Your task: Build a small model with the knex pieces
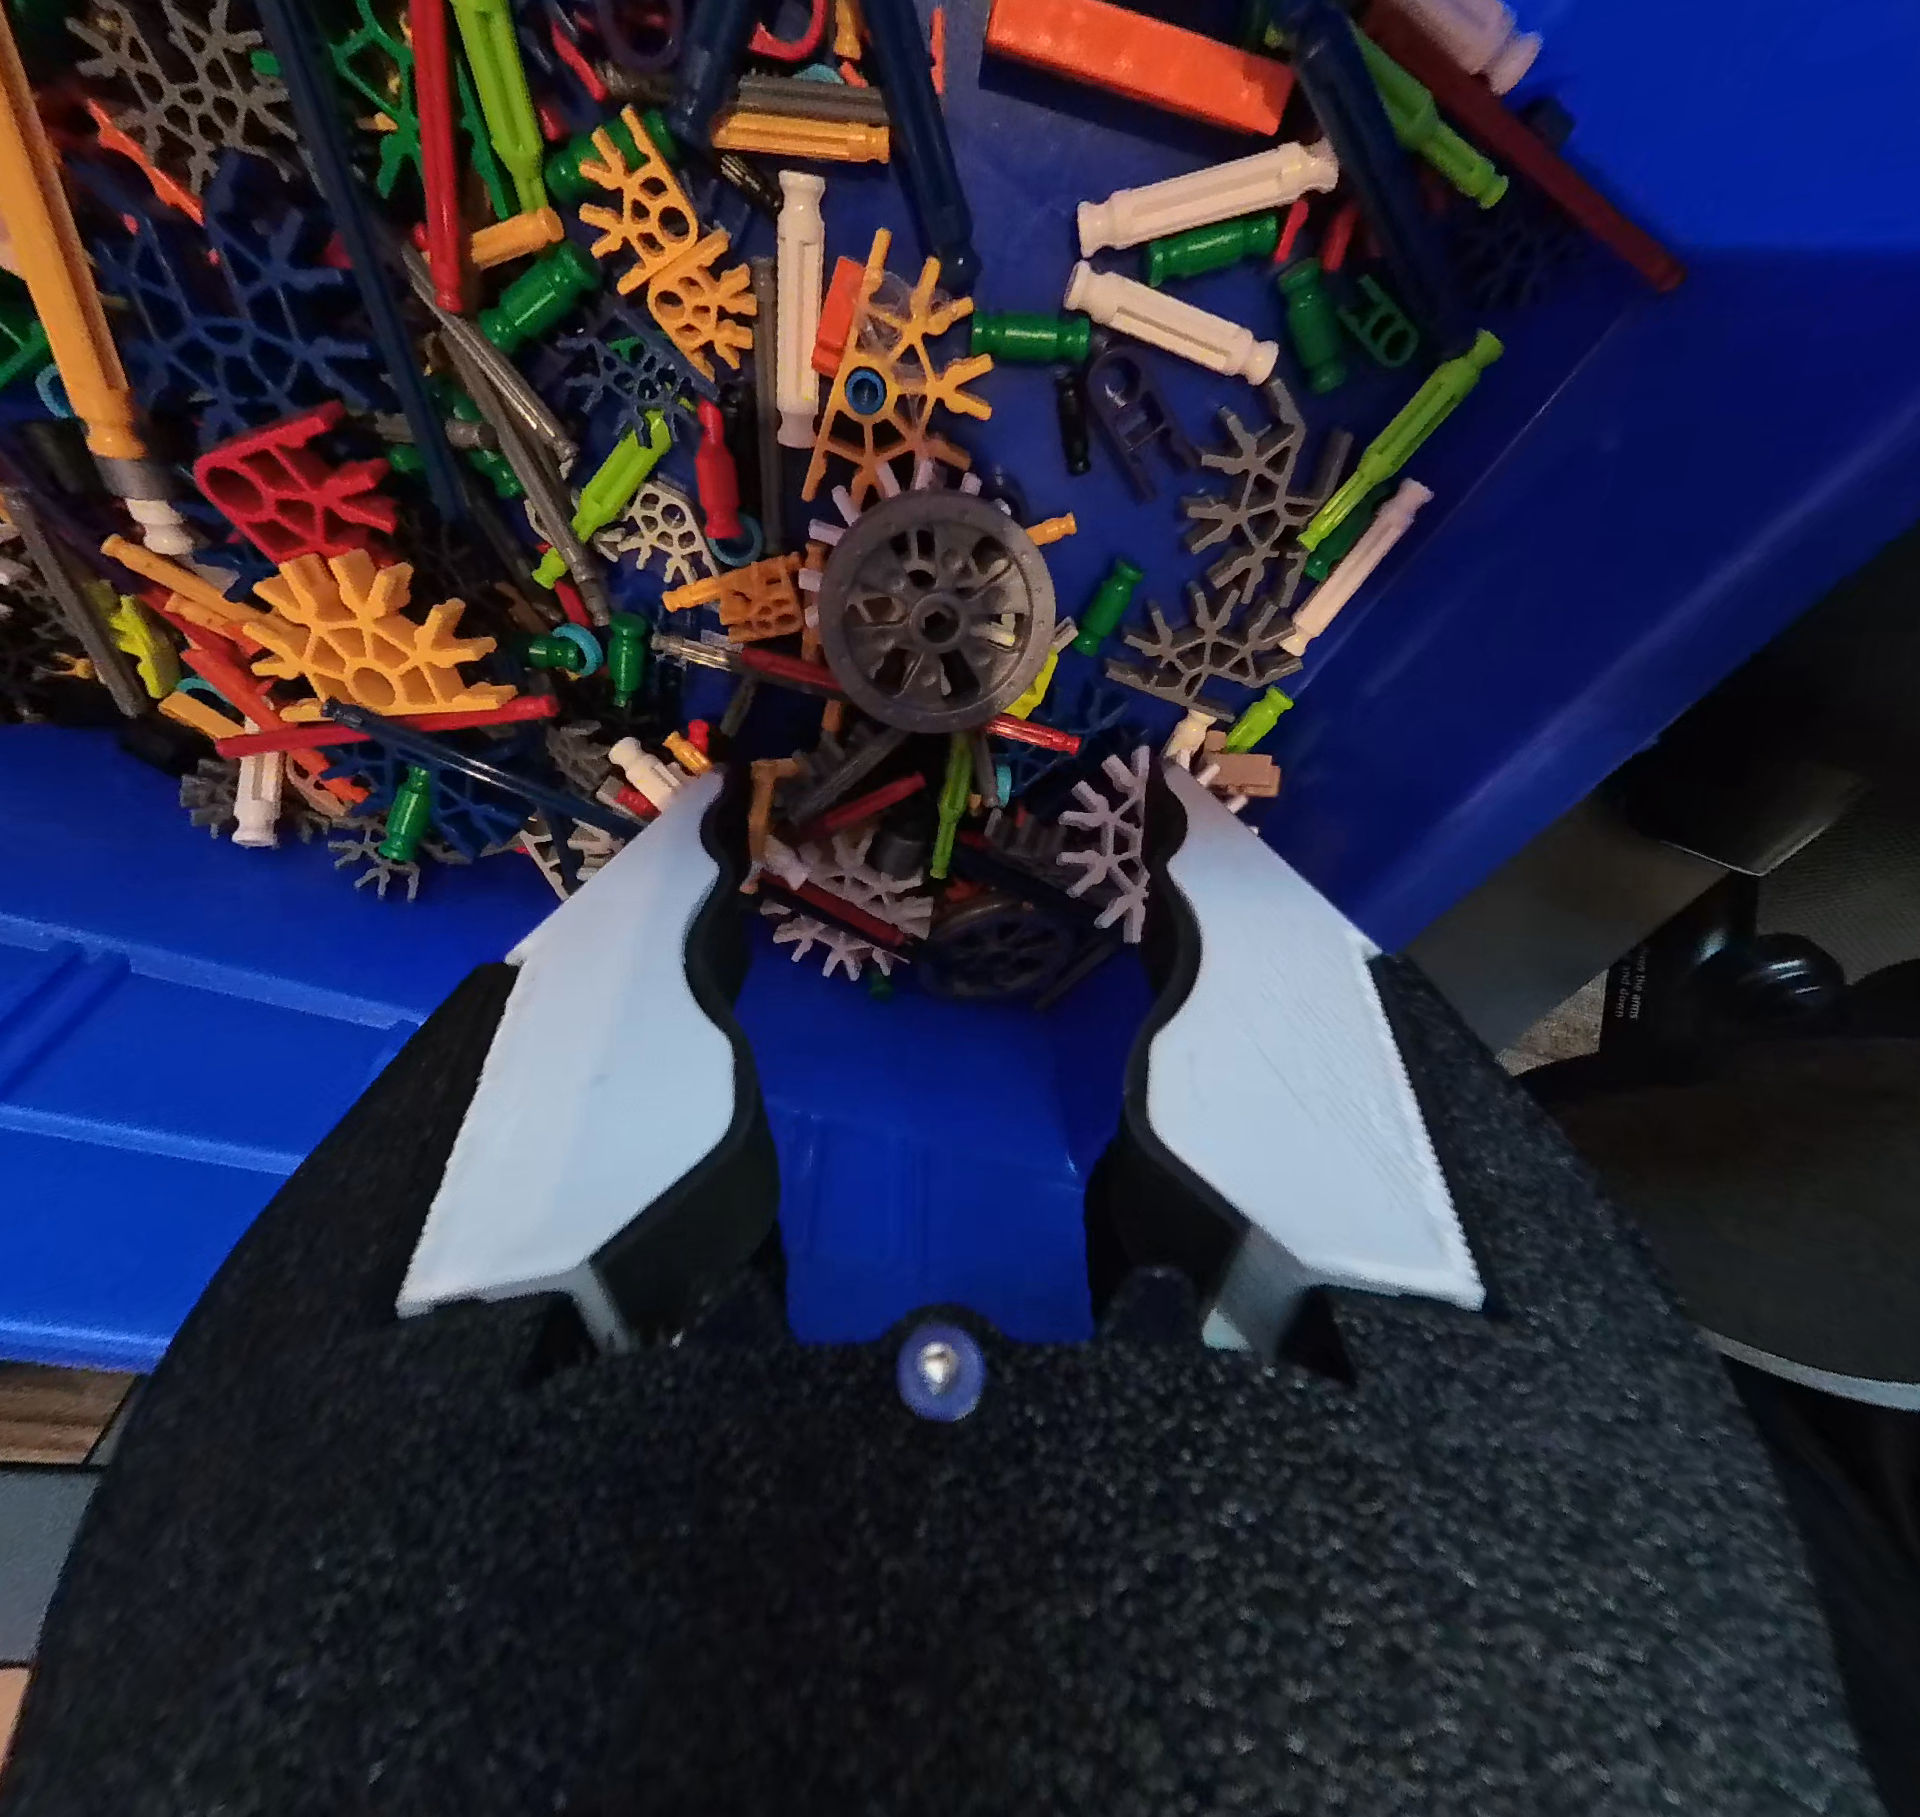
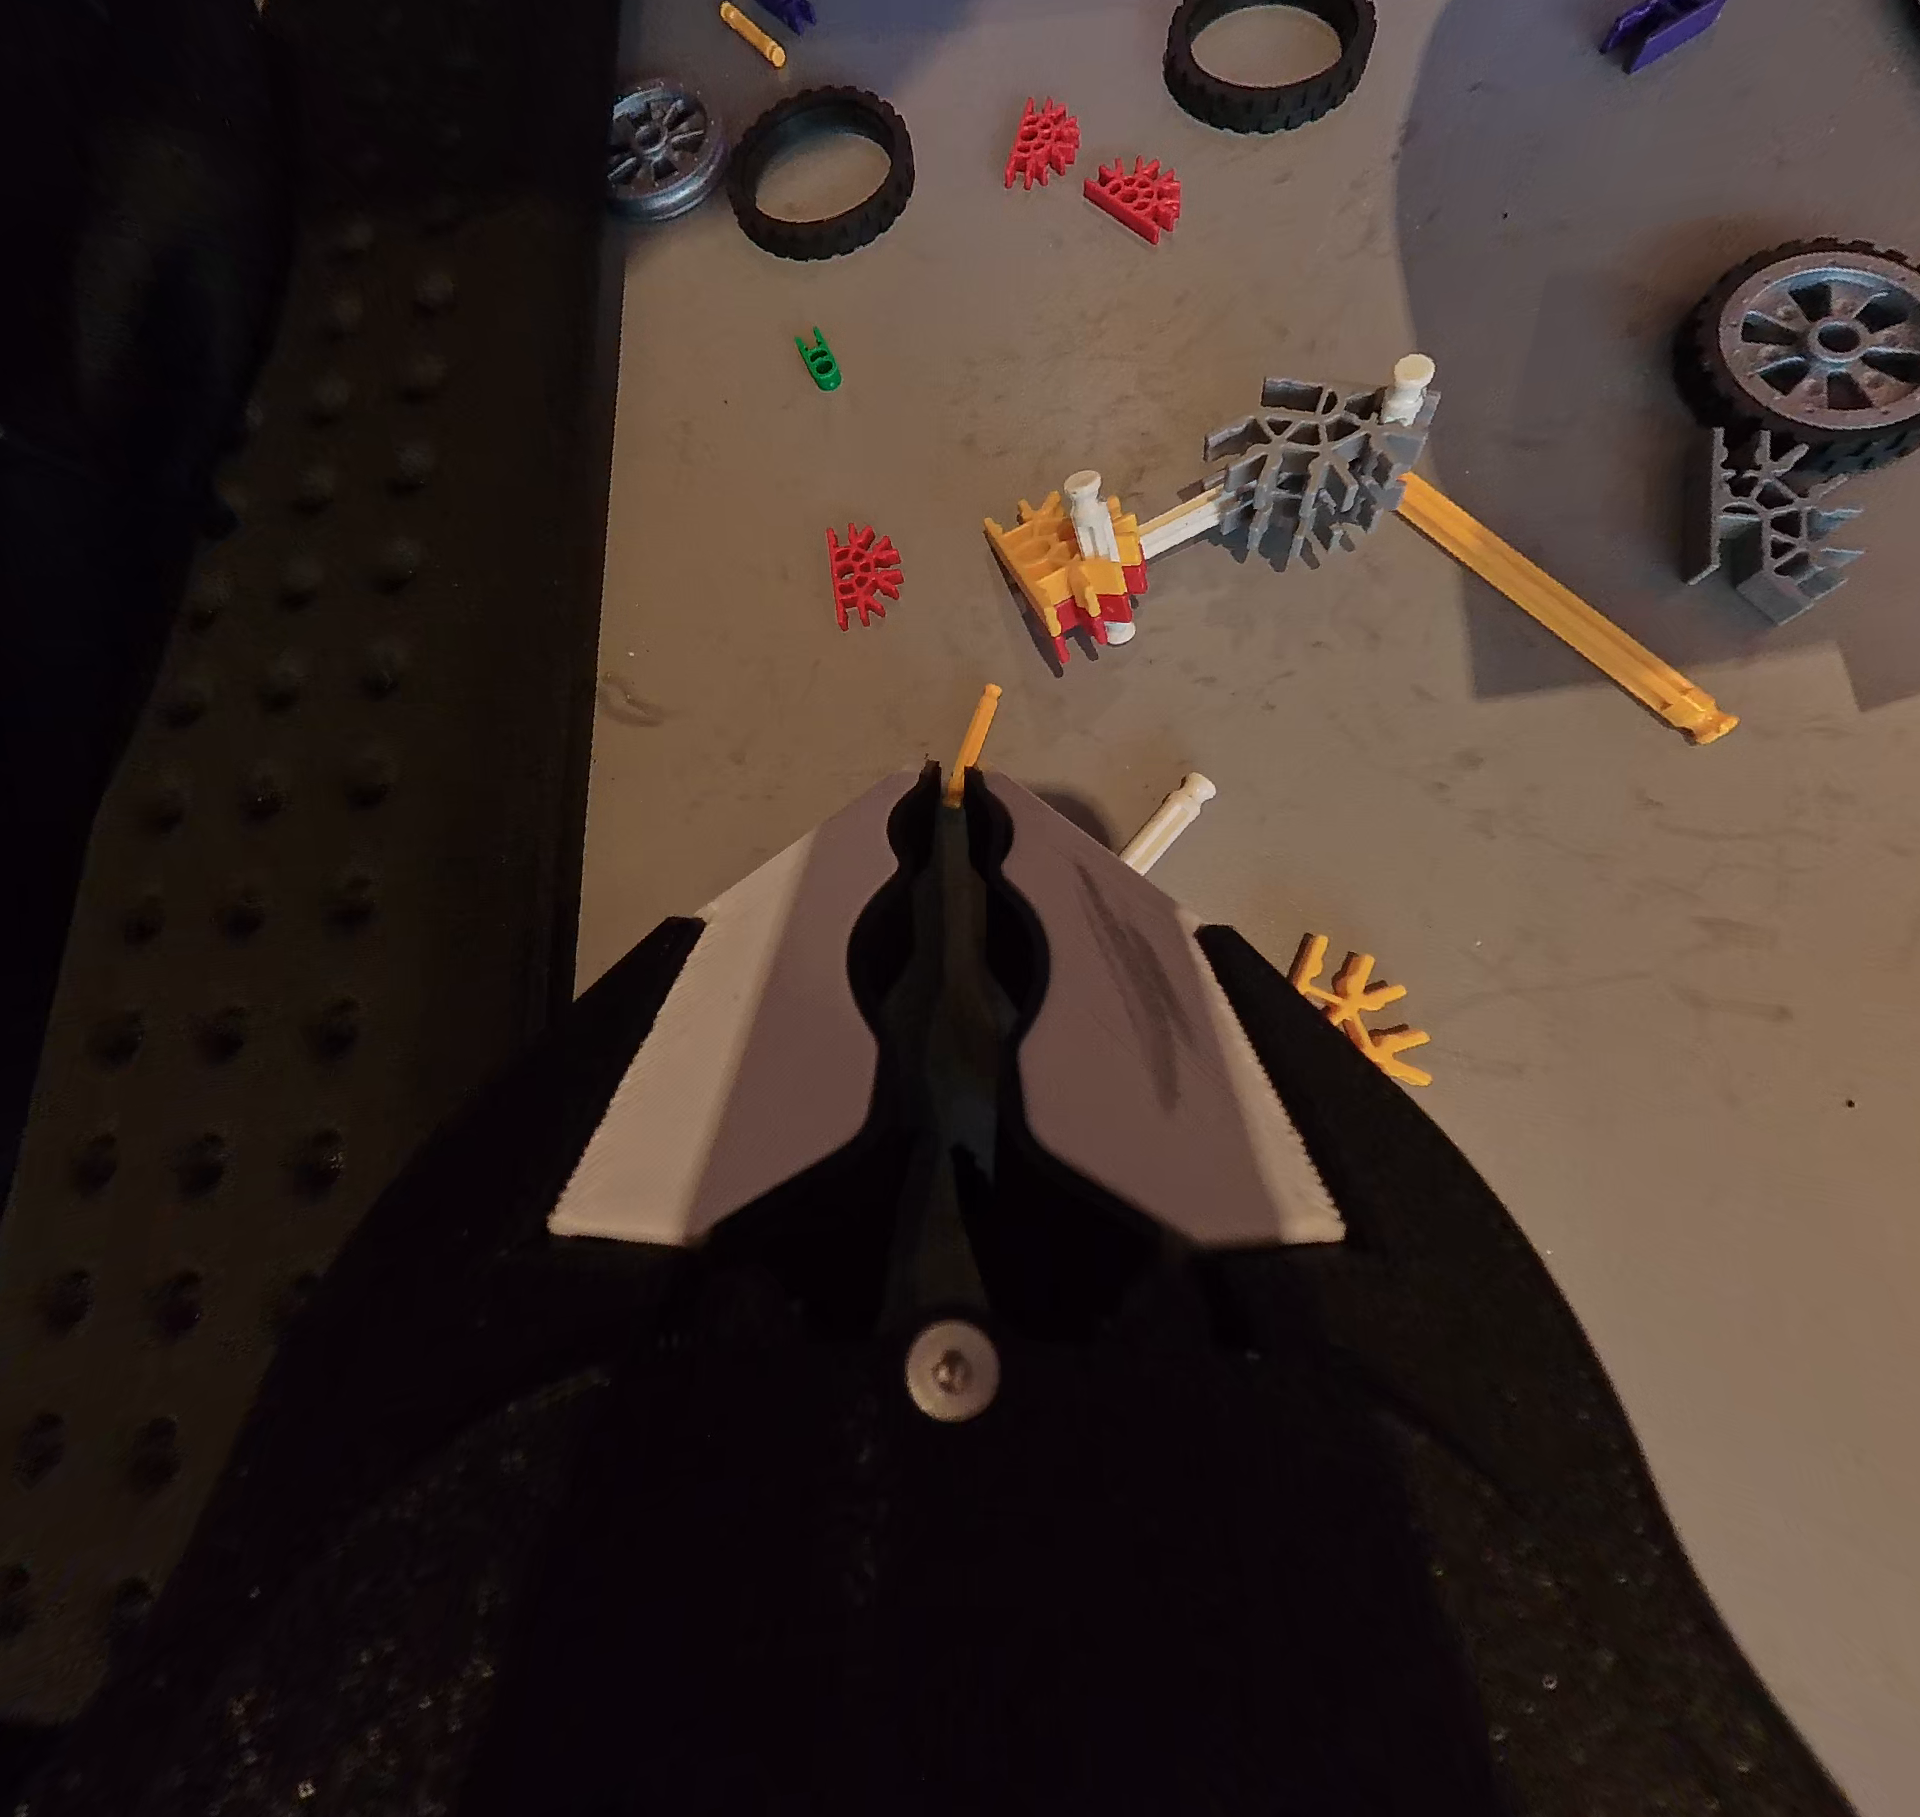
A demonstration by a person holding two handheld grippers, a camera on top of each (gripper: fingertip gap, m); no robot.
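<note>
Over at the blue bin [image 1: 1558, 624], the left gripper [image 1: 940, 791] hangs with its fingers spread wide above a heap of coloured rods and connectors, a grey wheel hub [image 1: 935, 614] just ahead. Only the right camera shows the grey table [image 2: 1351, 1248], where the right gripper [image 2: 948, 780] pinches a small yellow rod [image 2: 977, 728] near a half-built assembly [image 2: 1195, 510].

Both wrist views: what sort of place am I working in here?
Probably a hobby or play area for building toy models. A blue bin is heaped with plastic rods and connectors; loose tyres, a wheel and a half-built assembly lie on a grey surface.
</note>
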